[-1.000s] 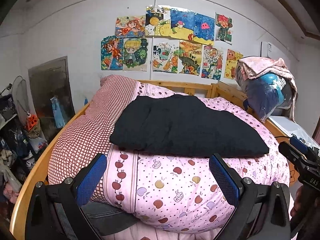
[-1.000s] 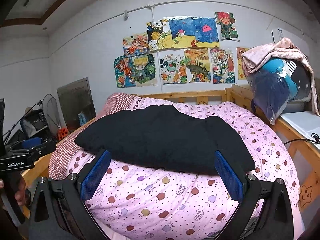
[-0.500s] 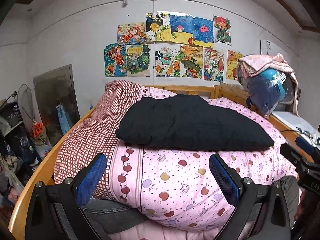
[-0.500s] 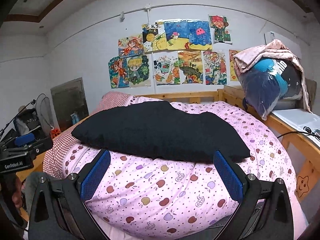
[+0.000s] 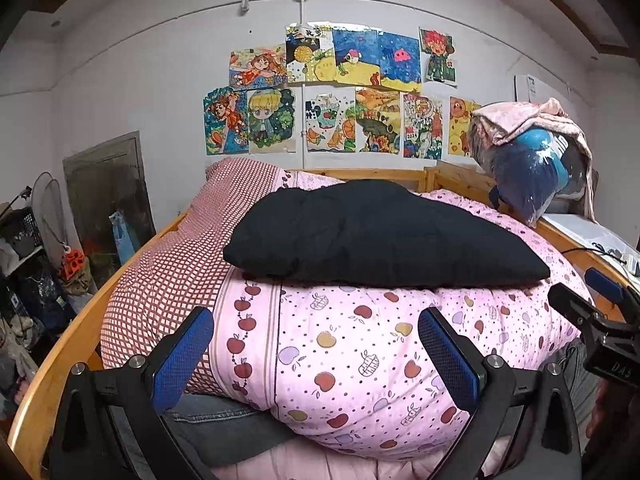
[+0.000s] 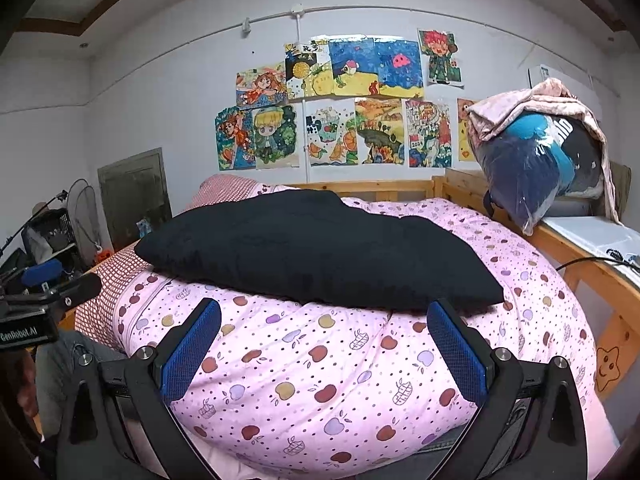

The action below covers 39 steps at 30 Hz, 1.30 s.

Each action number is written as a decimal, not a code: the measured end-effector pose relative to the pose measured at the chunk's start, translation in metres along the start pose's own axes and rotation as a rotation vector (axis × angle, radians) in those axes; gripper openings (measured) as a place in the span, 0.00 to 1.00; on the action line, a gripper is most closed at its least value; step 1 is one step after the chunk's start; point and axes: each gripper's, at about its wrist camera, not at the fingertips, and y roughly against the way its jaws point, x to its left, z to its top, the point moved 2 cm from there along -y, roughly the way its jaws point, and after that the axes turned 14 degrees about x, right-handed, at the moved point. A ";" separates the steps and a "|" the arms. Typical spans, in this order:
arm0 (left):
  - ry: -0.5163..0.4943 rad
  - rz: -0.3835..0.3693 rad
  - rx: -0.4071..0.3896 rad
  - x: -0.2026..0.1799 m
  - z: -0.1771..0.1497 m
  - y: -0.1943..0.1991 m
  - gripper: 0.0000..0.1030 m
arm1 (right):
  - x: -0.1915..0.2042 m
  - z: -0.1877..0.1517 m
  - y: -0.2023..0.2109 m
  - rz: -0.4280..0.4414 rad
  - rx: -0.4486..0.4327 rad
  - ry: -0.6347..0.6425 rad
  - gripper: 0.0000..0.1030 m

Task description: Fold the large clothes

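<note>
A black garment (image 5: 372, 236) lies folded flat on top of a bulging pink quilt (image 5: 360, 344) printed with apples; the same black garment (image 6: 312, 248) and pink quilt (image 6: 360, 364) fill the right wrist view. My left gripper (image 5: 314, 356) hangs open below the garment's near edge, in front of the quilt, holding nothing. My right gripper (image 6: 324, 352) is open too, level with the quilt's front, its right pad just under the garment's right corner. Each gripper shows at the edge of the other's view: the right gripper (image 5: 600, 320) and the left gripper (image 6: 44, 304).
A wooden bed frame (image 5: 68, 344) rings the quilt. A red checked pillow (image 5: 180, 248) lies left of the garment. A bagged bundle under a pink cloth (image 6: 540, 156) sits on a shelf at the right. Clutter and a fan (image 5: 48, 208) stand at the left. Jeans (image 5: 224, 424) show below.
Both cameras have dropped and pulled back a little, so the garment and quilt now sit higher in each view. Both grippers stayed open. The garment has not moved.
</note>
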 end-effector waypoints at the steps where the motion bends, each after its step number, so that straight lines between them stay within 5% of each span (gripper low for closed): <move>1: -0.003 0.000 0.001 0.000 -0.001 -0.001 1.00 | 0.000 0.000 -0.001 0.000 0.002 0.001 0.98; 39: -0.007 0.006 -0.050 -0.004 -0.010 -0.009 1.00 | -0.006 -0.009 0.001 -0.033 -0.077 0.026 0.98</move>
